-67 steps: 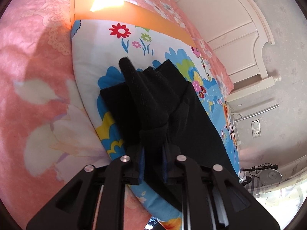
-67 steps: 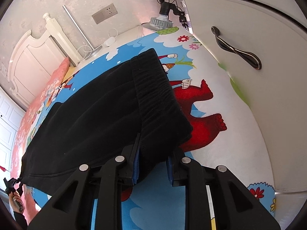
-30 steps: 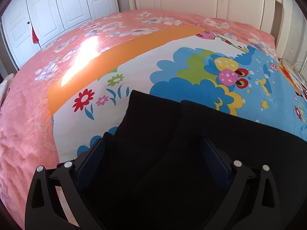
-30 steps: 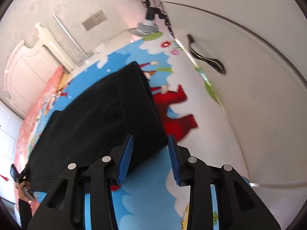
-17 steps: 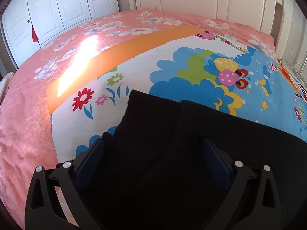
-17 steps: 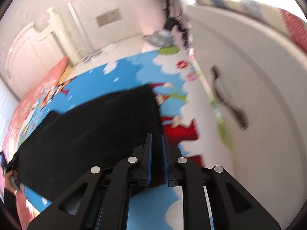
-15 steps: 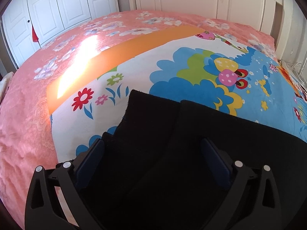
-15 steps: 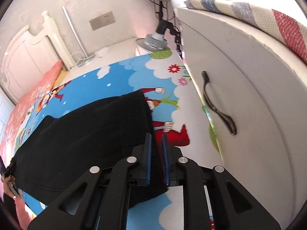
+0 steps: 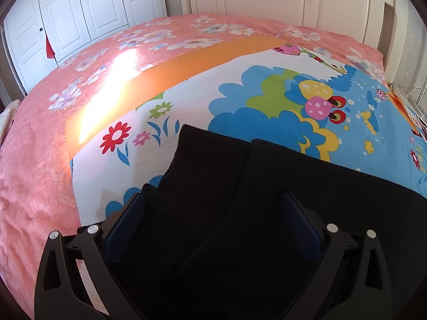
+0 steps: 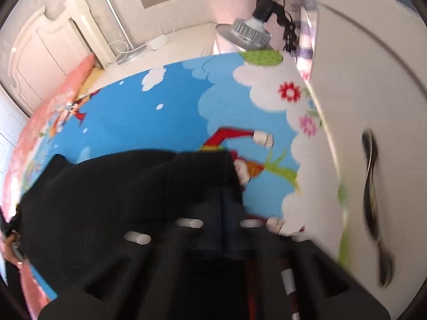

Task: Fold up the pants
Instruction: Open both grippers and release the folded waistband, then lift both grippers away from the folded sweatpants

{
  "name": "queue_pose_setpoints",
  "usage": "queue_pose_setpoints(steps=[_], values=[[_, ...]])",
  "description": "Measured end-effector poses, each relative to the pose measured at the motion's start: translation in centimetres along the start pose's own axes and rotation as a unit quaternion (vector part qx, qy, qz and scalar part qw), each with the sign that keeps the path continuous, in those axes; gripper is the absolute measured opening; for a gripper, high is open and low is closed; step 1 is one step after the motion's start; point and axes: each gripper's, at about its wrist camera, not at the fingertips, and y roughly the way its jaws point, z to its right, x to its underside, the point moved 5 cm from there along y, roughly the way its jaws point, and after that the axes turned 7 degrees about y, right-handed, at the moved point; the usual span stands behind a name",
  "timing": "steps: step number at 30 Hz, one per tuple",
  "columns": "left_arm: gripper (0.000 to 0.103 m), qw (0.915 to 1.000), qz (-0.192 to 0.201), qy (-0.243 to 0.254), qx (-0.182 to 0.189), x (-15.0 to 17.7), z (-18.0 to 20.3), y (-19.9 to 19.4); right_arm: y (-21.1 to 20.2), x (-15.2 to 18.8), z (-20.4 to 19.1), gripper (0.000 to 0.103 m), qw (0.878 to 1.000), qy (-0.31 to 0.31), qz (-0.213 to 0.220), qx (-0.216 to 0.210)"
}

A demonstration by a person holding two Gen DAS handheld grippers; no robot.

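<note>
Left gripper (image 9: 213, 221): fingers spread wide, holding nothing, hovering over leg end of black pants (image 9: 240, 213) lying flat on cartoon blanket (image 9: 267, 106) on bed (image 9: 40, 160). Cuffs just ahead of left fingers; long axis running off rightward toward waistband. Right gripper (image 10: 221, 226): view blurred, fingers just closing to fully shut; cloth pinched or not, cannot tell. Waistband edge directly at right fingertips, white cabinet (image 10: 373, 106) just beside. Judgement: each hand nearest its own end; next fold lengthwise.
</note>
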Motion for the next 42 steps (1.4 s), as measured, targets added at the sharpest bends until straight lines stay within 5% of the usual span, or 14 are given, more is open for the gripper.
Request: queue_pose_setpoints(steps=[3, 7, 12, 20, 24, 31, 34, 35, 36, 37, 38, 39, 41, 42], values=[[0.101, 1.0000, -0.001, 0.000, 0.000, 0.0, 0.0, 0.0, -1.4, -2.1, -0.5, 0.006, 0.999, -0.014, 0.043, 0.012], [0.101, 1.0000, 0.000, -0.002, 0.001, 0.1, 0.0, -0.1, -0.6, -1.7, 0.4, 0.007, 0.999, -0.015, 0.031, 0.040], [0.101, 0.9999, 0.010, -0.004, 0.004, 0.4, 0.0, 0.0, -0.7, 0.2, 0.6, 0.008, 1.000, 0.015, 0.011, -0.014], [0.101, 0.9999, 0.007, -0.006, 0.008, 0.4, -0.1, 0.1, 2.6, -1.3, 1.0, 0.007, 0.995, 0.071, -0.025, -0.062], [0.102, 0.9999, 0.007, -0.006, 0.007, 0.4, -0.1, 0.1, 4.5, -1.7, 0.9, 0.007, 0.999, 0.021, -0.022, 0.022], [0.102, 0.9997, 0.016, -0.007, 0.017, 0.6, -0.3, 0.0, -4.4, -3.9, -0.8, 0.009, 0.982, 0.015, 0.170, 0.077], [0.102, 0.9996, 0.021, -0.007, 0.017, 0.5, -0.2, 0.1, -9.1, -2.0, -5.0, 0.023, 0.968, -0.046, 0.243, 0.046], [0.102, 0.9996, 0.022, -0.007, 0.017, 0.5, -0.2, 0.1, -10.1, -0.9, -6.9, 0.043, 0.965, -0.068, 0.252, 0.021], [0.102, 0.9996, 0.023, -0.007, 0.017, 0.5, -0.2, 0.1, -10.5, -0.2, -8.2, 0.083, 0.963, -0.076, 0.257, 0.019], [0.102, 0.9995, 0.026, -0.008, 0.018, 0.6, -0.2, 0.1, -10.8, 0.6, -9.6, 0.099, 0.962, -0.083, 0.259, 0.022], [0.102, 0.9994, 0.028, -0.009, 0.018, 0.6, -0.2, 0.1, -11.0, 1.9, -11.8, 0.075, 0.960, -0.098, 0.262, -0.004], [0.102, 0.9994, 0.029, -0.010, 0.018, 0.6, -0.2, 0.1, -10.6, 2.9, -14.1, 0.070, 0.961, -0.119, 0.250, -0.012], [0.102, 0.9993, 0.032, -0.010, 0.017, 0.6, -0.1, 0.1, -9.2, 5.4, -20.1, 0.073, 0.960, -0.175, 0.211, -0.057], [0.102, 0.9992, 0.033, -0.011, 0.017, 0.7, -0.1, 0.1, -8.2, 6.9, -23.5, 0.089, 0.957, -0.208, 0.185, -0.081]])
